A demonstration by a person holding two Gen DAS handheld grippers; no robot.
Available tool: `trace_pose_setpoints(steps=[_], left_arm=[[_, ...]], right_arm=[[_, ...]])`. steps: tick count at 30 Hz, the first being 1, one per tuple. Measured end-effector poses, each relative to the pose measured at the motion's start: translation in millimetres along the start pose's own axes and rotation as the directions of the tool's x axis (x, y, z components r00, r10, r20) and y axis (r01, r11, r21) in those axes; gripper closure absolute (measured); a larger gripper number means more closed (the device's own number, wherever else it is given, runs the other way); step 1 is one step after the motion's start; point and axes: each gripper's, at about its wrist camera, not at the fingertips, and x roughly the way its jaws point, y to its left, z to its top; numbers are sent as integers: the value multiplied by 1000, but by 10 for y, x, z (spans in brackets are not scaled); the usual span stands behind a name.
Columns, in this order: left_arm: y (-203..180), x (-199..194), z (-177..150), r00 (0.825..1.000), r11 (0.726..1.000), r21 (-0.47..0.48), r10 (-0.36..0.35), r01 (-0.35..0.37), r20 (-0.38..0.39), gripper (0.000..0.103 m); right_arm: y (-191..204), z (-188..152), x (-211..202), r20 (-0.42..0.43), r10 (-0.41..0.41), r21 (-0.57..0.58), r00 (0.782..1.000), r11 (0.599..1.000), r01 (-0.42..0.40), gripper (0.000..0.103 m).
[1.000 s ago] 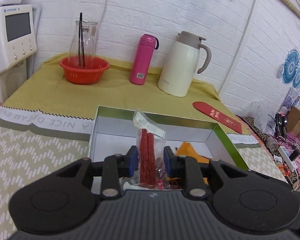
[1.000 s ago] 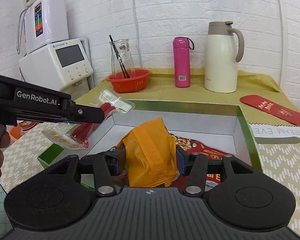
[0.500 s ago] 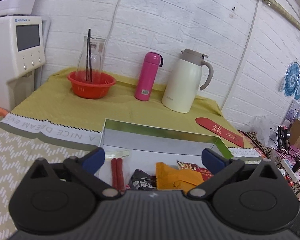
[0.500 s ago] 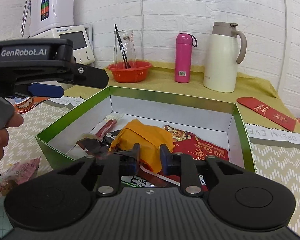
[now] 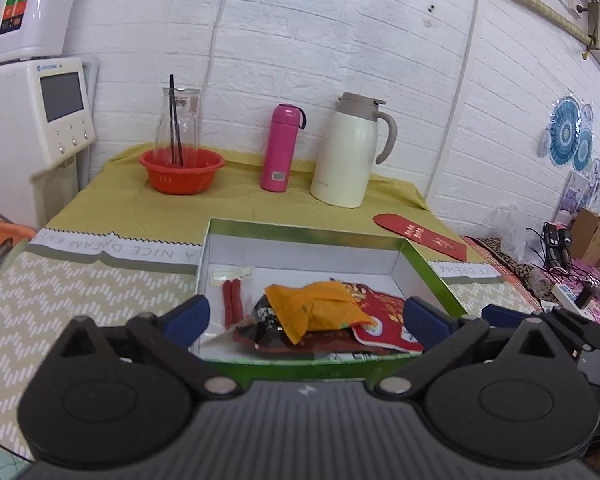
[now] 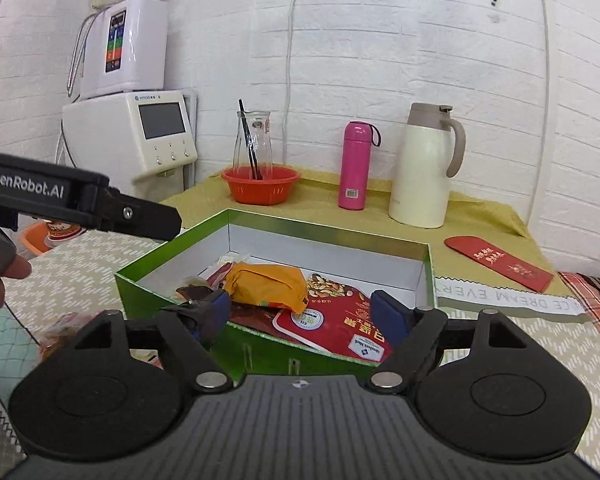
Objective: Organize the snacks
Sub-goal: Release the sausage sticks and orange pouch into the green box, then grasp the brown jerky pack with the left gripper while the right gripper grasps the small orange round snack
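Note:
A green box (image 5: pixel 428 268) with a white inside holds the snacks: a clear pack of red sausage sticks (image 5: pixel 232 300) at the left, an orange packet (image 5: pixel 316 306) on a dark packet (image 5: pixel 260 320), and a red nut packet (image 5: pixel 384 316) at the right. The box (image 6: pixel 172 256), orange packet (image 6: pixel 268 286) and red nut packet (image 6: pixel 336 316) also show in the right wrist view. My left gripper (image 5: pixel 306 318) is open and empty just short of the box's near wall. My right gripper (image 6: pixel 300 314) is open and empty over the near wall.
At the back stand an orange bowl with a glass carafe (image 5: pixel 180 164), a pink bottle (image 5: pixel 280 148) and a white thermos jug (image 5: pixel 348 152). A red envelope (image 5: pixel 420 236) lies right of the box. A snack packet (image 6: pixel 56 332) lies on the table left of the box.
The left gripper let the sausage pack drop into the box, opened and drew back. The right gripper released the orange packet into the box, opened and drew back.

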Motion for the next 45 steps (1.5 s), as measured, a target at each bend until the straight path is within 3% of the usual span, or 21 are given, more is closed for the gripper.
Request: trace_pose_setpoints(steps=[5,8,11,16,21,27,29,37,43,45], left_arm=[[-132,-289,-360,999,999,31,-30,32,-35,0],[-185,-406,-620,997,998,34,-43,45,-58,0],[-166,-468,-869,994,998,-16,-54,53,-95,0],[-33,-531,-1182,983,990,-132,-67,44,-170,0],[63,-657,-1241,985,992,-127,-21,-1,-169,0],[196,-689,-1241,985,989,-148,-7,-19,-170,0],[217,-667,-1251,984,988,-157,-15,-12,-175,0],[120,-506,-1208,977,987,-150,-81,51,-199,0],[-189,-232,-1092,967,990,-53,-140,132,-212,2],[-286,-129,-1083,963,989,-21,-148,147,-227,17]], right_arm=[[-169,-254,-506,0,46,69,999,997,-46,0],[-142,-507,-676,-22,24,64,999,998,-22,0],[-105,-732,-728,-70,8,69,998,998,-4,0],[3,-853,-675,-108,56,54,993,997,-50,4],[120,-721,-366,-126,130,3,983,991,-131,4],[234,-718,33,-217,123,-40,969,990,-134,3],[270,-741,19,-226,130,-25,965,990,-139,2],[614,-910,-367,-240,265,-55,934,957,-286,5],[396,-876,-647,-189,120,-63,975,989,-134,7],[285,-832,-714,-167,65,-71,984,994,-78,13]])
